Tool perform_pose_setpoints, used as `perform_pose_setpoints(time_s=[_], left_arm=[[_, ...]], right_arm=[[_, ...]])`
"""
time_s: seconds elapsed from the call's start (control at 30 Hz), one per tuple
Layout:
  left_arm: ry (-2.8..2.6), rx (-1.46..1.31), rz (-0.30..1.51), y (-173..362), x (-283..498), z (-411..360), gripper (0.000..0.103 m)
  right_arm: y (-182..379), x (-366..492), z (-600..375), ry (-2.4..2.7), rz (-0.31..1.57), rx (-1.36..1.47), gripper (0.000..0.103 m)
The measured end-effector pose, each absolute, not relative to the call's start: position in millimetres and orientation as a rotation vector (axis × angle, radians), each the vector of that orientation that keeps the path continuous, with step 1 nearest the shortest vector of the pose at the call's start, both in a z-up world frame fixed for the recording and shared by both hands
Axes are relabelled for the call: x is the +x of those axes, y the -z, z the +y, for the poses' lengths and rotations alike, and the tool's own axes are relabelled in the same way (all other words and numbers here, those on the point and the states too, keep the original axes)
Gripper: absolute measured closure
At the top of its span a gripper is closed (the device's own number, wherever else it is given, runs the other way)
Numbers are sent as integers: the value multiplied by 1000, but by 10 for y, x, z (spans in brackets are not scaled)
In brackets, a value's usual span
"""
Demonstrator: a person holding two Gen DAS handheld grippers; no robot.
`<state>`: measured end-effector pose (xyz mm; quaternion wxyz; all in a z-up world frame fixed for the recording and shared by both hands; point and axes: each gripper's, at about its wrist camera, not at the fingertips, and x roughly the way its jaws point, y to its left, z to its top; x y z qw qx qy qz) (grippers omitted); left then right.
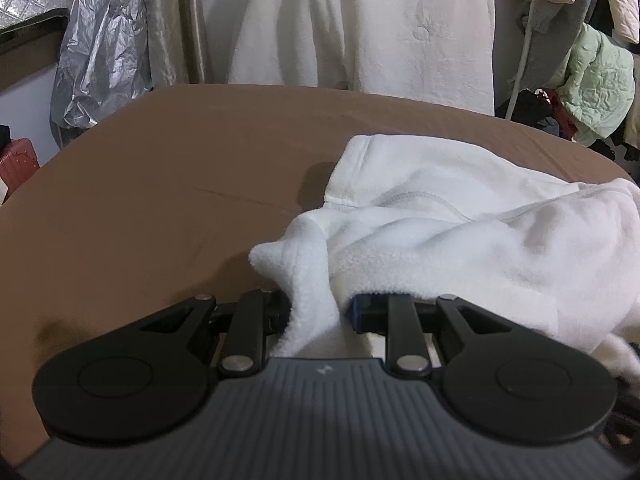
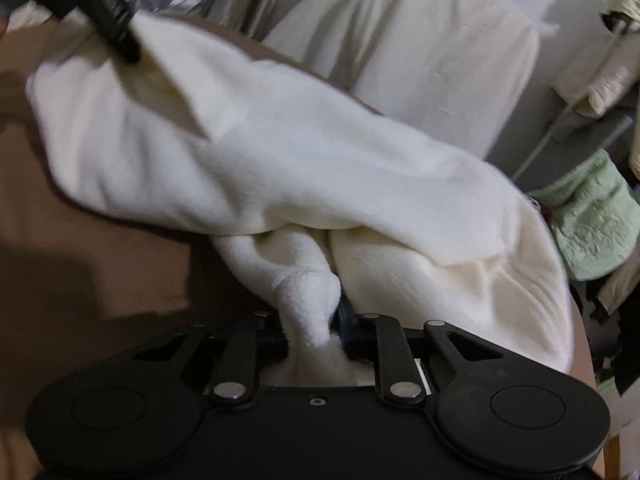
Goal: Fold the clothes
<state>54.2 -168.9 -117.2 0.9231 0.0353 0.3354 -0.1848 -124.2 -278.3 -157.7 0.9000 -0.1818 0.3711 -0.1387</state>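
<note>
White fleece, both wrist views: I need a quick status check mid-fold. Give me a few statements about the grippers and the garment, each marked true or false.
1. The left gripper is shut on the fleece. True.
2. The right gripper is open with nothing in it. False: fleece is pinched between its fingers.
3. The fleece lies over a brown sheet. True.
4. The fleece is folded into a neat flat rectangle. False: it is bunched and stretched between the two grippers.
5. A green quilted jacket hangs beyond the bed on the right. True.
</note>
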Motion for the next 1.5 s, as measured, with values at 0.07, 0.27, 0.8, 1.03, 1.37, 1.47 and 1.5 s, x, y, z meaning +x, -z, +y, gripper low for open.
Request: perform_pose_setpoints(time_s=[0.07, 0.27, 0.8, 1.03, 1.37, 1.47, 1.5], left_arm=[[379, 76, 683, 1156, 529, -1694, 81], [376, 90, 674, 1140, 502, -1695, 81], [229, -22, 288, 293, 69, -1019, 80], [81, 202, 347, 338, -91, -929, 67], [155, -137, 791, 819, 251, -176, 52], [144, -175, 718, 618, 172, -100, 50], [138, -184, 697, 573, 127, -99, 50]], right_arm=[[1471, -1385, -2804, 309, 755, -378, 85], [1207, -1771, -2939, 374, 735, -371, 86], [641, -2669, -3382, 481, 723, -261, 87], [800, -2660, -3557, 91, 889, 56, 83], [754, -2672, -3711, -16, 838, 194, 65], [645, -2715, -3794, -45, 796, 215, 63], [608, -2728, -3819, -54, 781, 220, 62]])
